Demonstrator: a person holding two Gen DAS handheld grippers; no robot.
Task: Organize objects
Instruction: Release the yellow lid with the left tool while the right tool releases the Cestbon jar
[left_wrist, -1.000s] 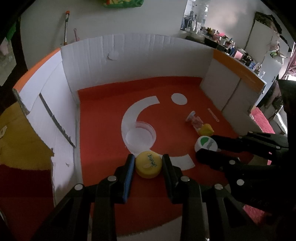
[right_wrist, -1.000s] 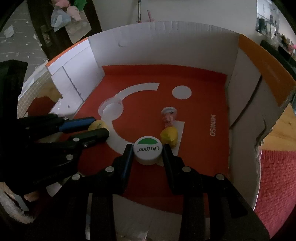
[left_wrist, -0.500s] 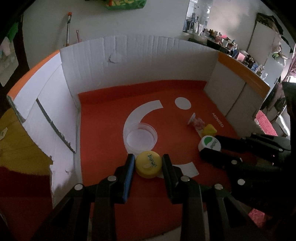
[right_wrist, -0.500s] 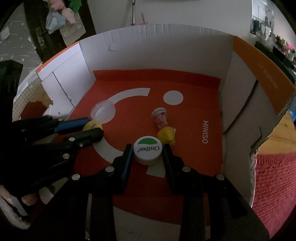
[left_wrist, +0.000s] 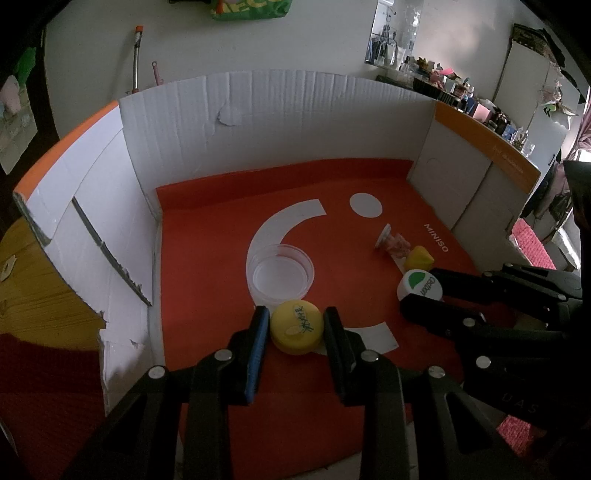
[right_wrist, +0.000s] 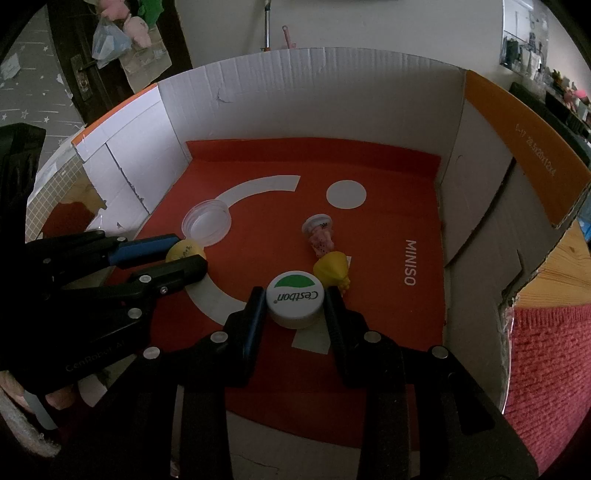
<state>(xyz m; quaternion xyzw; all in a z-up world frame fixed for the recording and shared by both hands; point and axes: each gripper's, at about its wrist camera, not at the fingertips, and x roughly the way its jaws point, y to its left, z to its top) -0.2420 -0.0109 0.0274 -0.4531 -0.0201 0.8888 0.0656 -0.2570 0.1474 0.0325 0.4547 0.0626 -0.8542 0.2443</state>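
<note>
Inside a shallow cardboard box (left_wrist: 288, 122) with white corrugated walls, orange top edges and a smooth red floor printed with white curves and a dot, two black claws each clamp a round cap. The left claw (left_wrist: 295, 323) is closed on a yellow cap (left_wrist: 296, 325), a glossy domed disc with dark scribbled marks on top, held near the front of the red floor just before a clear lid (left_wrist: 279, 275). That lid is a shallow transparent plastic ring, lying flat on the white curve. The right claw (right_wrist: 294, 300) is closed on a white cap (right_wrist: 294, 303), a squat cylinder with a green crescent and the word "Cestbon" on its flat top, held right of centre. Just beyond it lie a yellow toy (right_wrist: 332, 268), lumpy and matte, and a small pink figure (right_wrist: 320, 236) tipped on its side with a white disc at its far end; what the figure depicts is too small to tell.

The right wrist view alone shows the cap's lettering upright enough to read, fingers (right_wrist: 55, 400) under the left claw's handle, and a bare wood counter (right_wrist: 554, 269) beside a red knitted mat (right_wrist: 546, 369). The left wrist view alone shows cluttered shelves (left_wrist: 461, 88) behind the box and the yellow cap's full top.
</note>
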